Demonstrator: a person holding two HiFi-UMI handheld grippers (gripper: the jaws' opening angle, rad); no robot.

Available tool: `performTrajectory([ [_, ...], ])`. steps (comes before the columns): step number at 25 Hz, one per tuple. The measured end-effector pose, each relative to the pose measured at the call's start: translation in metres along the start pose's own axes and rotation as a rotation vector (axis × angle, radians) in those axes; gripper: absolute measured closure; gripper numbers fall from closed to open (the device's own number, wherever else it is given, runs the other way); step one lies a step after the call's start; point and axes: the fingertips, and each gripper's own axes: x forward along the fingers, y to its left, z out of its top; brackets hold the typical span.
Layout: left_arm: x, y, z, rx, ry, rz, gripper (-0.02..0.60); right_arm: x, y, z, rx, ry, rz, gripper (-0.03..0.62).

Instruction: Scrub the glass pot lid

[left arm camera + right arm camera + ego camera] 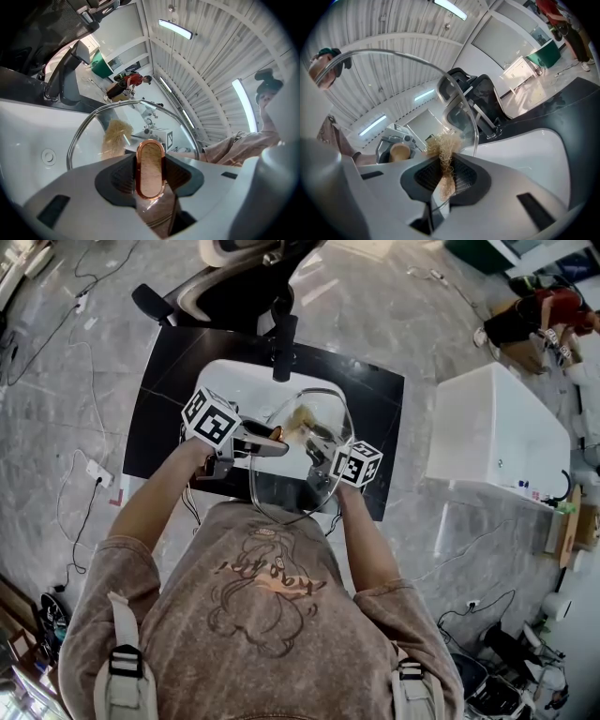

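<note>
We stood at a black counter (155, 427) set on a grey marbled floor (56, 381), with a white sink (234, 381) sunk into it and a black faucet (284, 345) at its far edge. A white box-like unit (497, 432) stood well apart to our right.

Over the sink we held the glass pot lid (292, 486) tilted up on edge between the two tools, its metal rim arching across both gripper views. The left gripper (272, 440) was clamped on the lid's knob (150, 168), an oval wood-coloured piece ringed in copper, which sat squarely between the two dark pads. The right gripper (317, 448) was pinched on a tan fibrous scrubber (443, 154), whose frayed tuft stood up past the jaw tips and lay against the glass; through the lid the left gripper view showed that tuft on the far side.

For writing, the marker cubes (211, 418) carried only black-and-white square patterns, and the script printed on our brown shirt (267, 592) was too warped to read.
</note>
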Motion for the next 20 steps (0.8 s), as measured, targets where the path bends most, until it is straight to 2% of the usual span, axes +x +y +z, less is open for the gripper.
performTrajectory([
  [3,-0.001,0.001,0.001,0.004,-0.004,0.001,0.400,0.006,0.015,-0.008,0.026,0.030,0.014,0.543],
  [20,-0.008,0.009,0.002,-0.024,-0.039,-0.003,0.400,0.012,0.041,-0.052,0.049,0.165,0.102,0.543],
])
